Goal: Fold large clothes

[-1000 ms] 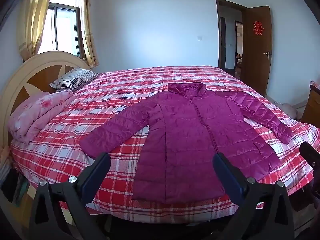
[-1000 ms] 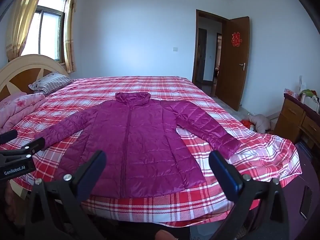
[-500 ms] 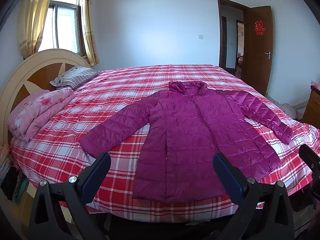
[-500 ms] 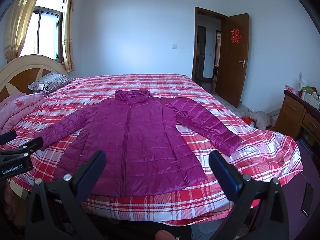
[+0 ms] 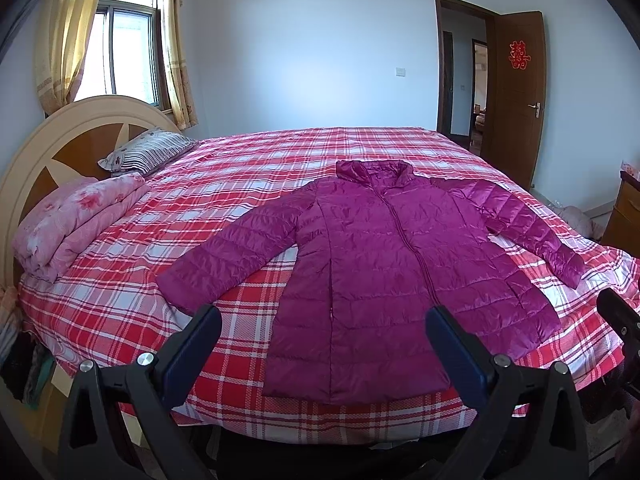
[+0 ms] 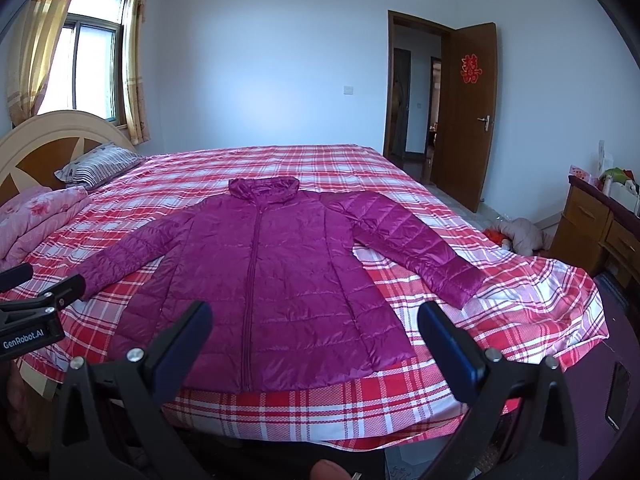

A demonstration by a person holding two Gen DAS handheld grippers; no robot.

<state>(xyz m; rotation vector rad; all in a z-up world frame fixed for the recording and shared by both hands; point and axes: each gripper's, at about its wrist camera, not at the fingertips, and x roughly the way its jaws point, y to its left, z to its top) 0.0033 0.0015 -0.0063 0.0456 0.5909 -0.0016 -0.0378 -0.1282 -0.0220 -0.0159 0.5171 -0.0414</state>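
Jacket (image 5: 384, 264), magenta puffer, flat on plaid bed (image 5: 240, 184), zipped; long axis front-to-back, collar toward far wall, hem at near edge, sleeves splayed. L gripper (image 5: 322, 334) & R gripper (image 6: 314, 330): both wide open, empty, short of hem.

A red-and-white plaid bedspread (image 5: 248, 184) is covering the bed and filling the middle of both views. At the left edge of the frame, a cream and brown headboard (image 5: 60, 144) is curving upward, with a striped pillow (image 5: 148, 156) lying against it and a folded pink floral quilt (image 5: 76, 220) sitting just in front of the pillow. In the upper left, yellow curtains (image 5: 176, 52) are hanging beside a bright window (image 5: 128, 52). At right, a brown door (image 6: 470, 120) bearing a red paper emblem (image 6: 470, 69) is standing open. A wooden dresser (image 6: 592, 232) is standing at the far right edge, and a pale bundle (image 6: 520, 234) is lying on the floor near it.
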